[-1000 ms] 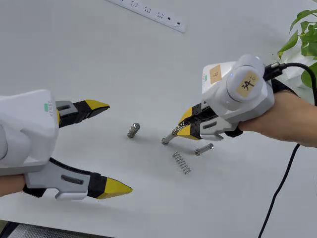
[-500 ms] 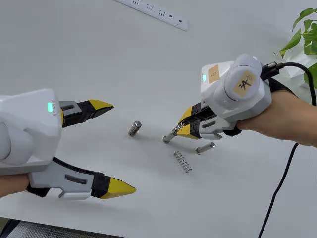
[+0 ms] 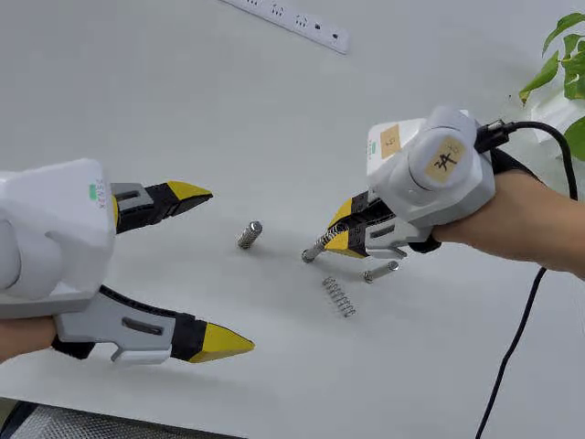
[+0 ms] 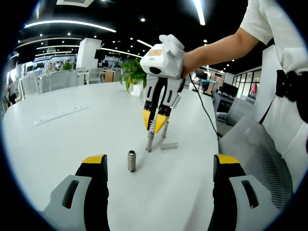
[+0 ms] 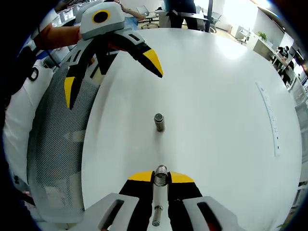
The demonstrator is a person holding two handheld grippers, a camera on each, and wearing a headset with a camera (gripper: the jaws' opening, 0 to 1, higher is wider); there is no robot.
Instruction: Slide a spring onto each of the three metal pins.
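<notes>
My right gripper (image 3: 341, 230) is shut on a metal pin (image 3: 315, 250) that has a spring around its shaft. The pin slants down to the white table (image 3: 183, 101), and its spring (image 5: 160, 175) sits between my yellow tips. A second pin wearing a spring (image 3: 249, 235) stands to its left on the table. A bare pin (image 3: 379, 271) lies under the right gripper, and a loose spring (image 3: 336, 297) lies just in front of it. My left gripper (image 3: 216, 269) is open, a short way left of the standing pin (image 4: 131, 160), with nothing between its fingers.
A white power strip (image 3: 292, 20) lies at the table's far edge. A green plant (image 3: 565, 64) stands at the right, and a black cable (image 3: 519, 340) trails from the right gripper. A mesh chair (image 5: 57, 144) stands beside the table's near edge.
The left gripper has edged slightly toward the pins. The right gripper keeps its hold on the pin in nearly the same place.
</notes>
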